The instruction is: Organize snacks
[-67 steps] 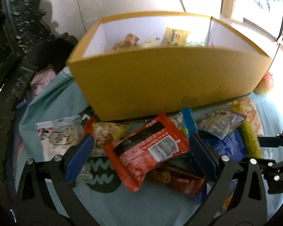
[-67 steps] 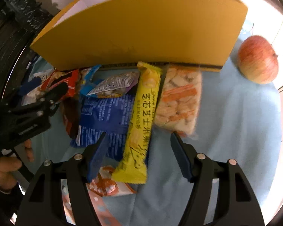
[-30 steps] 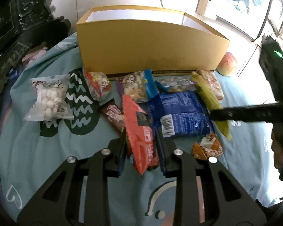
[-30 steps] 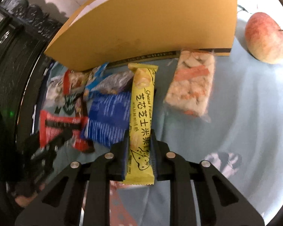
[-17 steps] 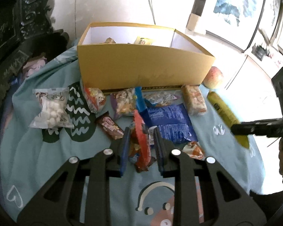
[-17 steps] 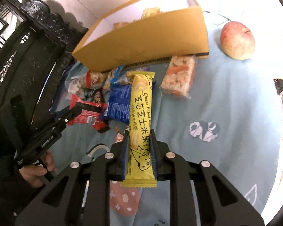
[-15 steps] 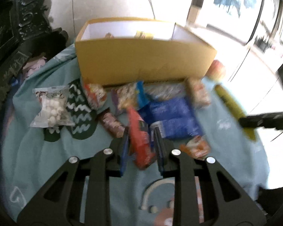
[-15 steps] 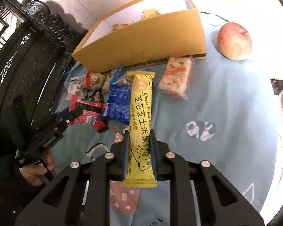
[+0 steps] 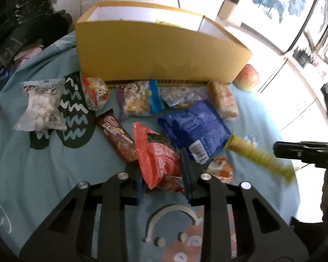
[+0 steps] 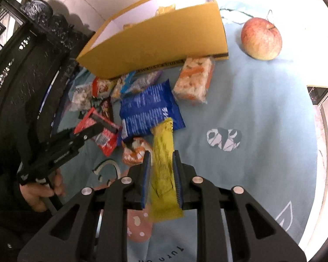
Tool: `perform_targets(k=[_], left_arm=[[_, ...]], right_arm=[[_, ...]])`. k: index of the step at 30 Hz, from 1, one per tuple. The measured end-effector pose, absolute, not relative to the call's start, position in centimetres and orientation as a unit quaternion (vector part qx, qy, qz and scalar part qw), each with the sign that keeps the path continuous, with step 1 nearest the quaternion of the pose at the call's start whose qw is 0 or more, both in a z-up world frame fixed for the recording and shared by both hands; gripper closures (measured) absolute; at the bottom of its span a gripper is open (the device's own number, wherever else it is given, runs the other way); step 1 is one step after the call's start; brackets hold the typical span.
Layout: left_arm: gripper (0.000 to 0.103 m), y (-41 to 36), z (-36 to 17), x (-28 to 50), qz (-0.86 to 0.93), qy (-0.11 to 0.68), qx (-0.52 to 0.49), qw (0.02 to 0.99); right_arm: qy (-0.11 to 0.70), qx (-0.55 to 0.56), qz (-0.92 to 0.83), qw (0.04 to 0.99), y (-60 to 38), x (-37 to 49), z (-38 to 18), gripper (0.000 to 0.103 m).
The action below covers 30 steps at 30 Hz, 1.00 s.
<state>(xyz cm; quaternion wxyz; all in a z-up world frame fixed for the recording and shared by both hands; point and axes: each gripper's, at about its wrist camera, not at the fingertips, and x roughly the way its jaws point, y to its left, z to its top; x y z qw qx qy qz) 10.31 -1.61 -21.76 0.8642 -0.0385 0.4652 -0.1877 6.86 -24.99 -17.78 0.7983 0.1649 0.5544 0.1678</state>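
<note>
My left gripper (image 9: 163, 170) is shut on a red snack packet (image 9: 157, 155) and holds it above the blue cloth. My right gripper (image 10: 161, 170) is shut on a long yellow snack bar (image 10: 163, 159), which also shows in the left wrist view (image 9: 258, 155). The yellow cardboard box (image 9: 159, 59) stands at the far side with a few snacks inside; it also shows in the right wrist view (image 10: 159, 37). Loose snacks lie in front of it: a blue packet (image 9: 196, 128), a brown bar (image 9: 117, 137), a marshmallow bag (image 9: 41, 107) and an orange-white cracker pack (image 10: 194, 80).
A red apple (image 10: 261, 38) lies right of the box. A small orange packet (image 9: 220, 168) lies near the blue one. A dark carved frame (image 10: 21, 65) borders the left side. The blue patterned cloth (image 10: 262, 120) covers the surface.
Both grippers closed on their snacks and lifted them off the cloth. The yellow bar has since tilted left over the blue packet, and the left gripper has come nearer the box.
</note>
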Motion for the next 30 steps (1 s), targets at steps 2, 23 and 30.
perform_targets(k=[2, 23, 30], left_arm=[[0.080, -1.4, -21.2, 9.8, -0.193, 0.463, -0.044, 0.864], [0.011, 2.3, -23.9, 4.8, -0.091, 0.451, 0.017, 0.888], [0.008, -5.2, -24.0, 5.3, -0.131, 0.411, 0.164, 0.887]], right_arm=[[0.554, 0.162, 0.171, 0.799, -24.8, 6.9, -17.7, 0.083], [0.619, -0.066, 0.087, 0.778, -21.9, 3.8, -25.5, 0.002], [0.606, -0.074, 0.089, 0.787, -20.4, 5.2, -25.0, 0.048]])
